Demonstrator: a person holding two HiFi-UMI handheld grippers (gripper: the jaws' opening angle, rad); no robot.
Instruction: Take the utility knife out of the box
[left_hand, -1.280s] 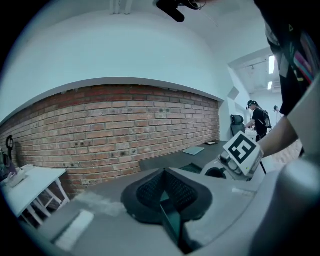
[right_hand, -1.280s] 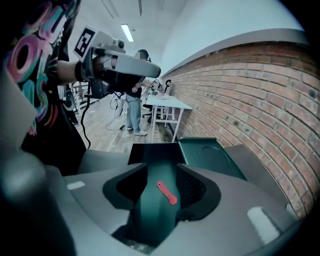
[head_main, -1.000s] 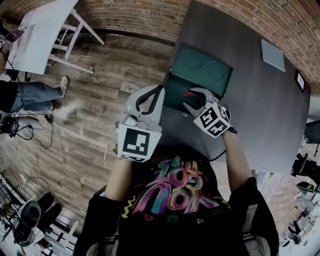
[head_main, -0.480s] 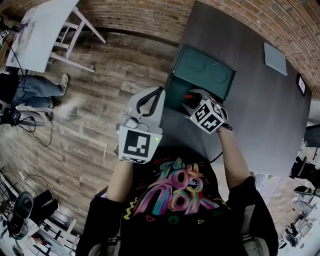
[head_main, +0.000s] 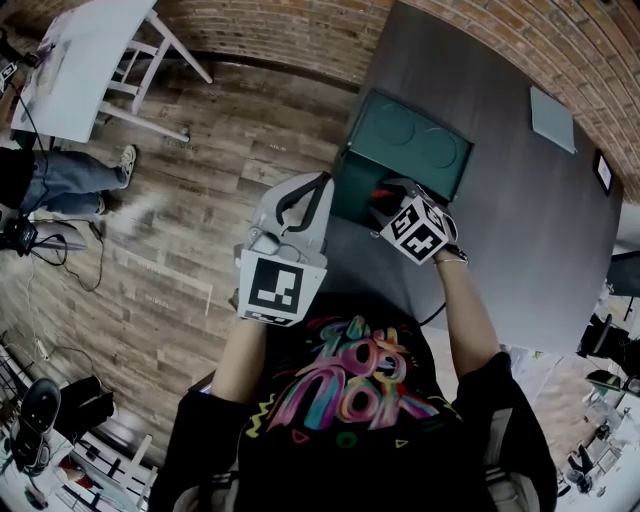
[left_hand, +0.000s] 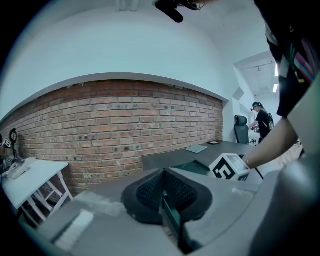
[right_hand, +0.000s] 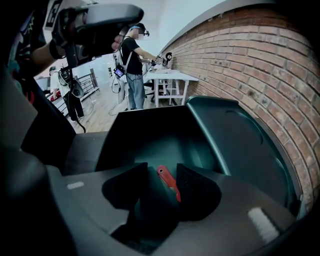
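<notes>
The utility knife lies on the floor of the open green box, right in the gap of my right gripper. Its red handle runs lengthwise between the two pads, close against the right-hand one, with its rounded end pointing away from me just past the jaw tips. These jaws stand apart, wide enough to take the handle, and hold nothing yet. I cannot tell whether the right pad already touches the knife.

My left gripper is closed on a thin green edge of the box, pinched between its pads. It holds the box steady on the dark counter off to the left of my working jaws. The raised lid stands beyond and to the right of the right jaws.

The step in hand looks like closing on the knife. To do it well I would shift the right jaws slightly rightward so the handle sits centred between the pads. I would sink low enough to catch its flanks, not its top, then close squarely across the handle. The left grip should stay firm so the box does not lift with the knife.
</notes>
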